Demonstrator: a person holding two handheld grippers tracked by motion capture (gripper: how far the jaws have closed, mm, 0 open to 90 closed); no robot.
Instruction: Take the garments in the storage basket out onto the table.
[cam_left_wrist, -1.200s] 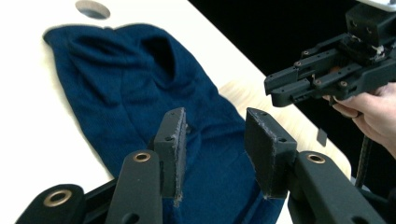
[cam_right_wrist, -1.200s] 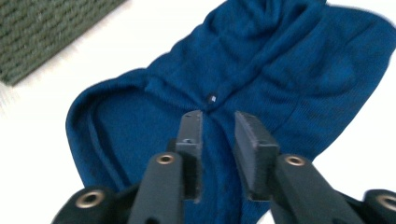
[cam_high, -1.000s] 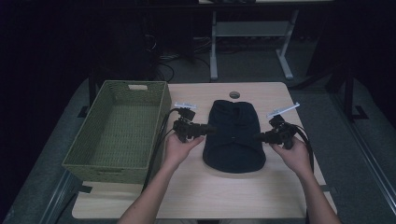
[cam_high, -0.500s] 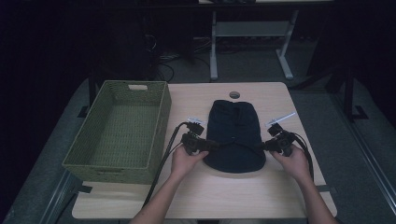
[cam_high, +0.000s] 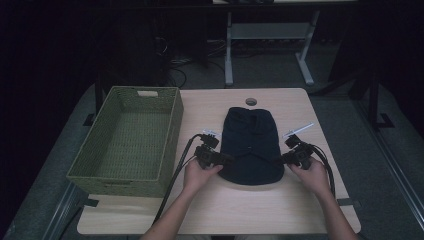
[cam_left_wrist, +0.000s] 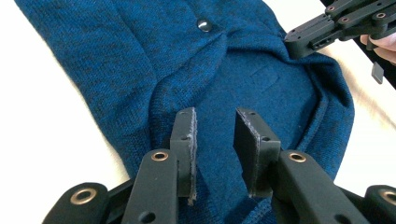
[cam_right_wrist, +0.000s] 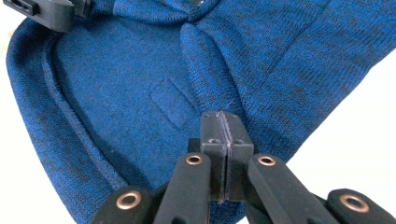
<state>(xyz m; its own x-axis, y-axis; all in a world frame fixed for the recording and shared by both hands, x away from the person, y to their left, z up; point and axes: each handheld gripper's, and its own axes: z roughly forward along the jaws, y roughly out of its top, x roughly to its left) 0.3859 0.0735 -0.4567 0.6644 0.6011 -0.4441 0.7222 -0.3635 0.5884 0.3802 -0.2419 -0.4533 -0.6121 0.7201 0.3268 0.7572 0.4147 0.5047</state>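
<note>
A dark blue knitted garment (cam_high: 250, 145) with snap buttons lies flat on the wooden table (cam_high: 280, 215). My left gripper (cam_high: 227, 159) reaches in at its left edge near the lower end. In the left gripper view my gripper (cam_left_wrist: 215, 135) has just been closing, but a gap remains between the pads. The knit (cam_left_wrist: 140, 60) lies under them and no pad presses on it. My right gripper (cam_high: 281, 160) comes in from the garment's right edge. Its jaws (cam_right_wrist: 226, 123) are shut, pad against pad, with the tips at a fold of the knit (cam_right_wrist: 205, 70).
A green woven basket (cam_high: 130, 140) stands empty at the left of the table, close to my left hand. A round cable hole (cam_high: 251, 101) sits at the far edge. A white strip (cam_high: 298, 130) lies right of the garment. Desk legs stand on the floor beyond.
Both hands have come down and toward the near end of the garment. The left jaws have narrowed and the right jaws have closed together.
</note>
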